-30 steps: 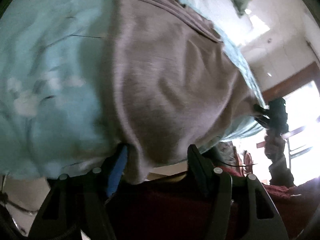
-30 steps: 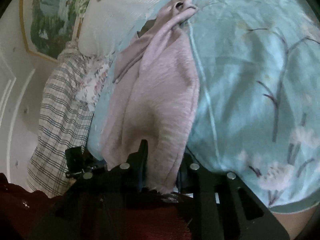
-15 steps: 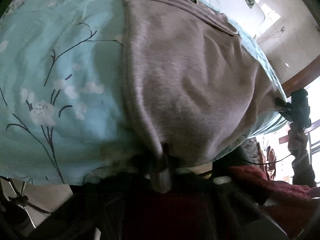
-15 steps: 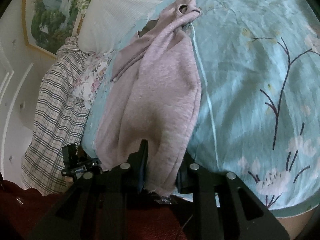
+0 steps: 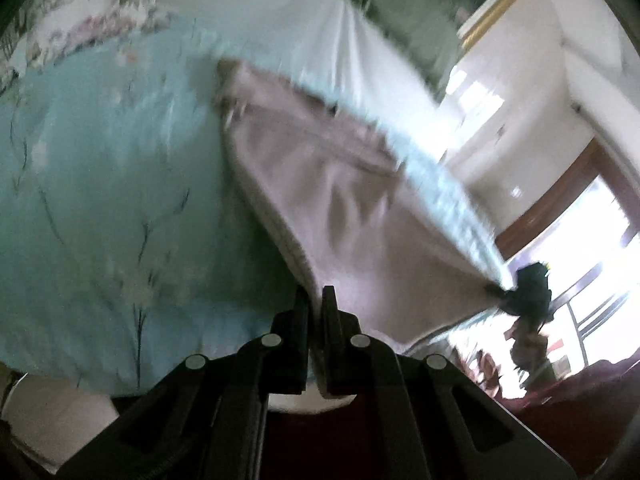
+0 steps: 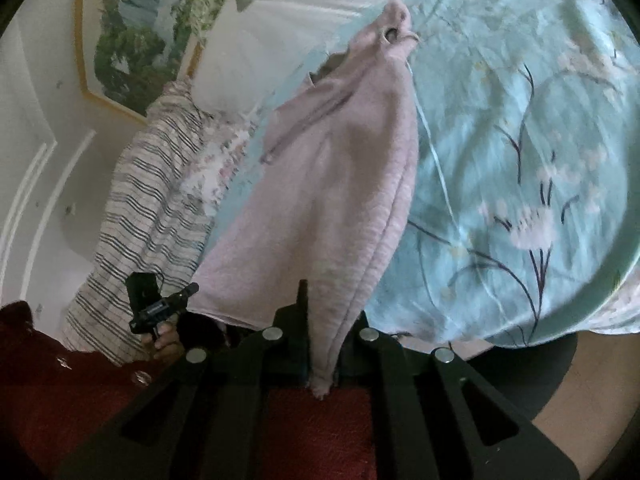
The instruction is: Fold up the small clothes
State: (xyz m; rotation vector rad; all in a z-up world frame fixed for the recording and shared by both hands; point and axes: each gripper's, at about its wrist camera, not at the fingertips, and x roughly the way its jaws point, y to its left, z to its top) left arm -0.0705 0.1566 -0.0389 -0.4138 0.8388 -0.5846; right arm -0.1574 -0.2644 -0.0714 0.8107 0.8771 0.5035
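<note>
A pale mauve-pink garment (image 5: 360,216) lies stretched over a light blue flowered bedspread (image 5: 100,200). My left gripper (image 5: 316,296) is shut on its near corner, and the edge rises taut from the bed. At the far right of that view, my right gripper (image 5: 528,288) holds the other corner. In the right wrist view the garment (image 6: 332,184) runs away from me, and a bunched hem hangs between the jaws of my right gripper (image 6: 326,320), which are closing and pinching it. My left gripper (image 6: 160,304) shows at lower left, at the cloth's other corner.
A white pillow (image 6: 256,40) and a plaid cloth (image 6: 140,220) lie at the head of the bed, under a framed painting (image 6: 132,40). A bright doorway (image 5: 580,240) stands beyond the bed. A person's dark red sleeve (image 6: 60,380) fills the lower left.
My left gripper went from open around the corner to shut on it, then rose and lifted the edge. My right gripper tightened on the hem and moved sideways and up; the cloth is tauter.
</note>
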